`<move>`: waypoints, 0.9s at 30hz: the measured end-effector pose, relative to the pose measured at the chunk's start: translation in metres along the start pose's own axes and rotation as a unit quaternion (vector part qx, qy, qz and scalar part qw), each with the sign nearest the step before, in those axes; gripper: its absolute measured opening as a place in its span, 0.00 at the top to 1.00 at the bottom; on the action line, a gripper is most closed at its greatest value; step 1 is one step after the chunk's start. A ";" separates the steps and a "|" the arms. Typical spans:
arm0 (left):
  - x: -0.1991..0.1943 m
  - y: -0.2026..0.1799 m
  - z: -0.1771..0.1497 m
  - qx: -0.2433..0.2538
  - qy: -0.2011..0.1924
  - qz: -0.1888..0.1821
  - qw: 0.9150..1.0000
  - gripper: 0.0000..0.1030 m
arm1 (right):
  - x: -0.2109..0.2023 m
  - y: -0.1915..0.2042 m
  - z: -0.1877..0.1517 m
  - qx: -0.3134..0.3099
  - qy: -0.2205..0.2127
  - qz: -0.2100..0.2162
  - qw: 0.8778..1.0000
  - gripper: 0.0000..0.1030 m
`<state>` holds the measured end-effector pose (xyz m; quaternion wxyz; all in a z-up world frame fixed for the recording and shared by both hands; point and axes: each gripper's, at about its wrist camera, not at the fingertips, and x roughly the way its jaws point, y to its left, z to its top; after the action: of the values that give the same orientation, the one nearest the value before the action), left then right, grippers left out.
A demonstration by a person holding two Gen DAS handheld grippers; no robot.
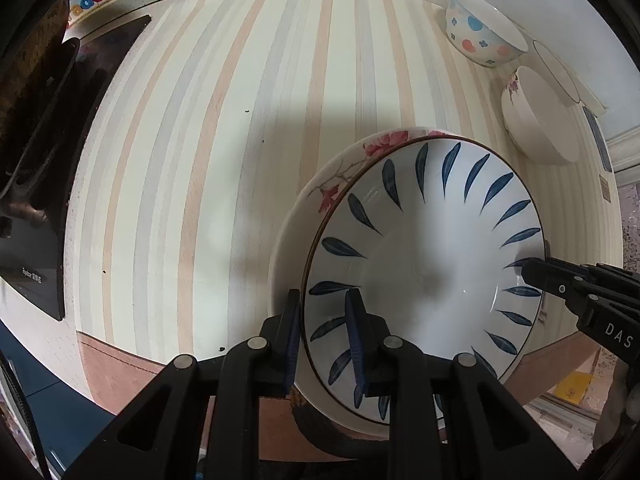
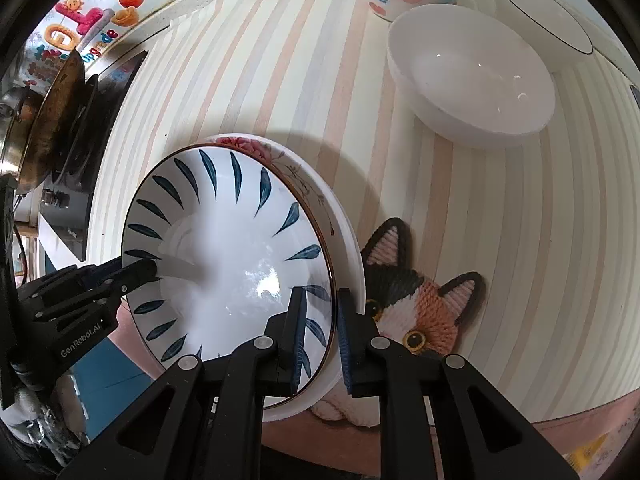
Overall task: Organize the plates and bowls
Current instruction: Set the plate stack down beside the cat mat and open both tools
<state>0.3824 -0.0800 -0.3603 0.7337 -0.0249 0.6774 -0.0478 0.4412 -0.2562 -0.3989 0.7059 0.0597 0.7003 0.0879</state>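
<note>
**Both grippers clamped on the blue-leaf plate**

We hold the blue-leaf plate (image 1: 424, 264) from opposite sides of its rim. Our left gripper (image 1: 326, 340) has its fingers clenched on one edge, our right gripper (image 2: 322, 336) on the other. The plate sits on a floral plate (image 1: 340, 168), near the front edge of the striped table (image 1: 208, 120). Toward the far right corner stand a heart-patterned bowl (image 1: 480, 28), a white bowl (image 2: 472, 76) and a blue-rimmed bowl (image 2: 548, 20). A cat-shaped mat (image 2: 416, 304) lies just beside the stack.
</note>
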 end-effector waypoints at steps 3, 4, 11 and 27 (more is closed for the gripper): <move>0.000 0.000 -0.001 0.001 0.001 -0.002 1.000 0.81 | -0.001 -0.002 0.001 0.005 -0.002 0.003 1.000 0.82; -0.001 0.000 -0.001 0.001 -0.002 -0.001 1.000 0.81 | -0.002 -0.003 0.001 0.007 -0.003 0.006 1.000 0.82; -0.006 0.002 -0.006 0.005 -0.007 0.003 1.000 0.81 | -0.015 -0.010 -0.001 0.025 -0.020 0.025 0.999 0.81; -0.146 -0.016 -0.064 0.030 -0.119 -0.002 0.992 0.76 | -0.128 0.051 -0.079 0.010 -0.110 0.015 0.994 0.58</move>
<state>0.3066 -0.0787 -0.2187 0.8094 -0.0098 0.5835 -0.0656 0.3594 -0.2360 -0.2639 0.7763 0.0863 0.6187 0.0844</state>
